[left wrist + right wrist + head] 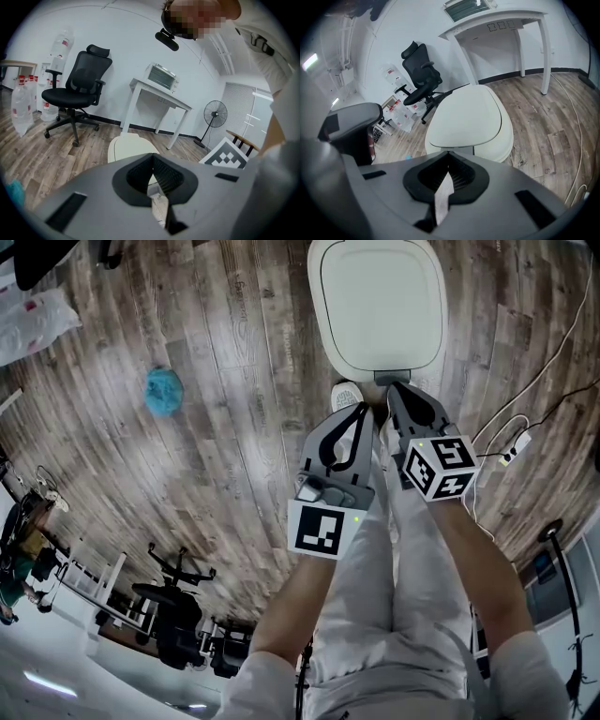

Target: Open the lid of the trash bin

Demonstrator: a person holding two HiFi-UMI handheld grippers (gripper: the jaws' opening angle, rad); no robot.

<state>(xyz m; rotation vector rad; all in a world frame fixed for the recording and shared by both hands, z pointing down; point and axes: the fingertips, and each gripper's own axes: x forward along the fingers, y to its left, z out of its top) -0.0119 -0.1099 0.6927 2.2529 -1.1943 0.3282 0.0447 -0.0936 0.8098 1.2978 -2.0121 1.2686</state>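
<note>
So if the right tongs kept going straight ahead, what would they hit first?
The right tongs would probably meet the white trash bin, at the near edge of its closed lid; nothing shows in between, though depth is unclear.

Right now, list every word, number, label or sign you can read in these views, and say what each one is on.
No readable text in any view.
Cube on the left gripper: black-and-white square pattern only, no letters.
Cube on the right gripper: the same kind of pattern, no letters.
Water bottles: red labels, too blurred to read.
Trash bin lid: plain, no print visible.
</note>
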